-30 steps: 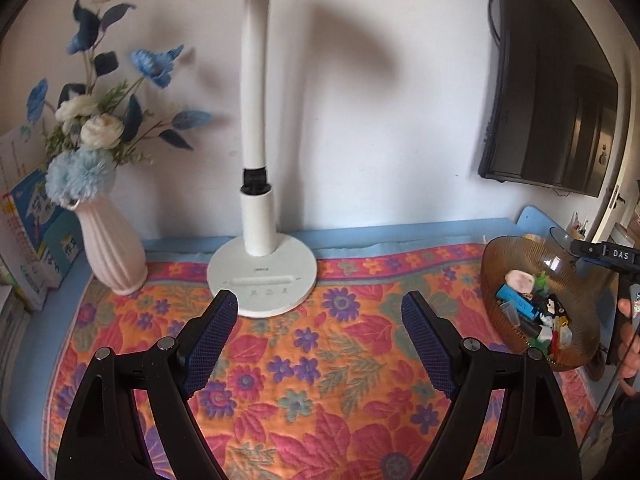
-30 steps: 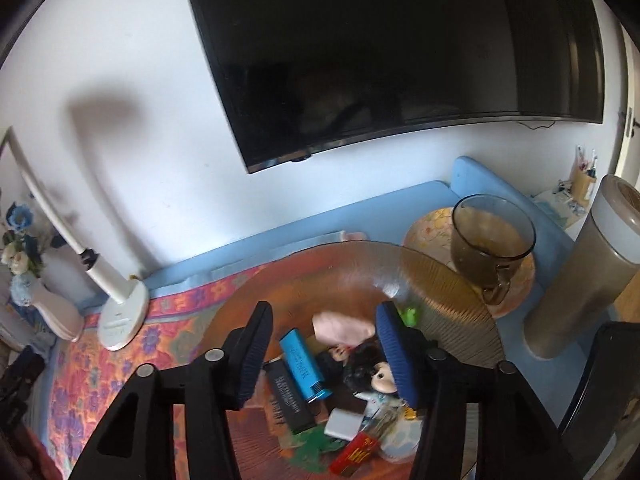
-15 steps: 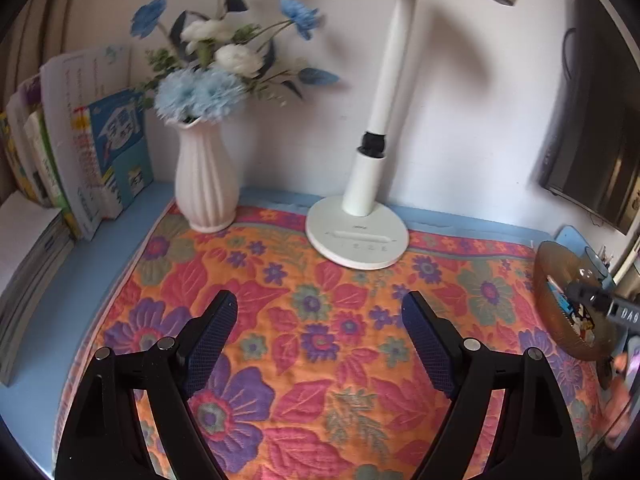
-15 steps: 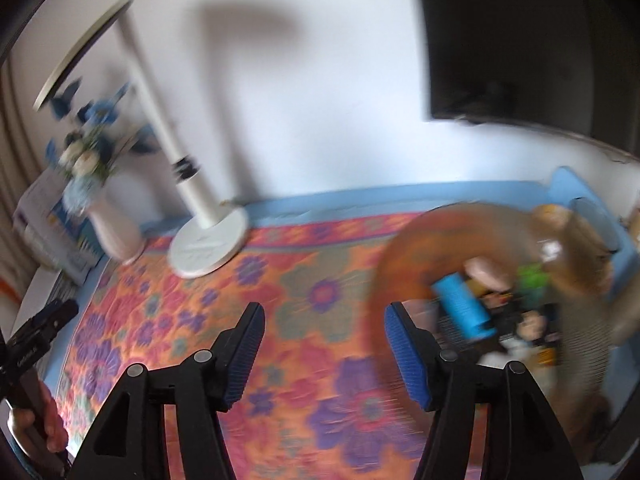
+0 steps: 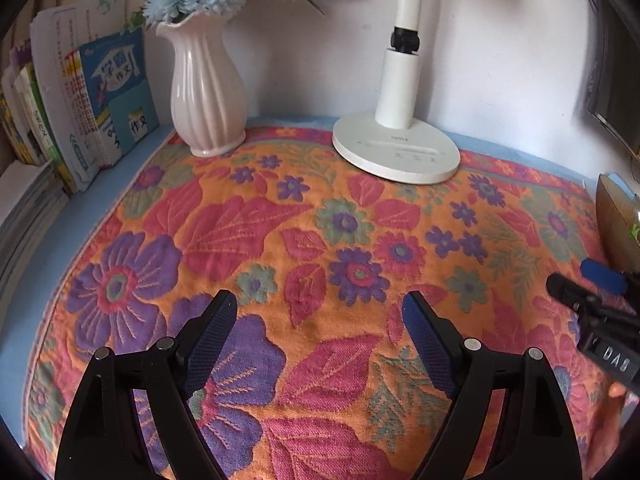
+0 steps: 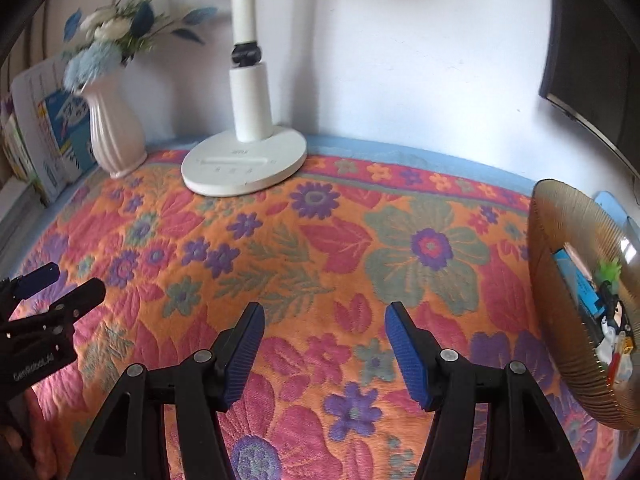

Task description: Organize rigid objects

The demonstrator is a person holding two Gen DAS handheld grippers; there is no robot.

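- Both tools stood empty: the left gripper (image 5: pixel 320 332) gaped wide and the right gripper (image 6: pixel 325 340) less so, nothing between either pair of jaws.
- The small rigid items (image 6: pixel 600 312) lay heaped in the amber ribbed bowl (image 6: pixel 560 320), well right of the white lamp base (image 6: pixel 244 166).
- Risk, as I judged it: reaching in at a slant could nudge the bowl or spill the heap.
- A floral quilted cloth (image 6: pixel 320 256) covered the blue table (image 5: pixel 80 208); left of the lamp base stood a pink vase (image 5: pixel 206 88) and books (image 5: pixel 100 92), all before a white wall.
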